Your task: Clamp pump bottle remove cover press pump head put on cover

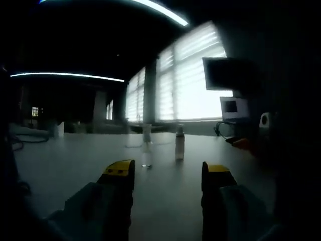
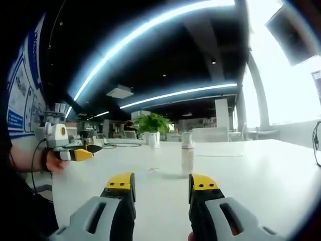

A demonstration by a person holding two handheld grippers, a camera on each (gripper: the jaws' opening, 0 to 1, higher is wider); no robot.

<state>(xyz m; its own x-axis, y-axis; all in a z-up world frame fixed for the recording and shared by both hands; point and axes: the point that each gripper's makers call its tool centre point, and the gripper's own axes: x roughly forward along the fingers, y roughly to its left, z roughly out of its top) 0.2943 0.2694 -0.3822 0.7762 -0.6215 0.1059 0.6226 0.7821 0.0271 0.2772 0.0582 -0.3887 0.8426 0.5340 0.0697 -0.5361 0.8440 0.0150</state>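
Two small bottles stand on the pale table. In the left gripper view a clear bottle is on the left and a whitish pump bottle with a cover on top is to its right. Both are well ahead of my left gripper, which is open with nothing between its yellow-tipped jaws. In the right gripper view the covered pump bottle stands upright ahead of my right gripper, also open and empty. A hand at the far left holds the left gripper low over the table.
The table is wide and bare around the bottles. A potted plant stands at its far end. Bright blinds, a wall screen and a cable are on the window side. The right gripper's orange tip shows at the right.
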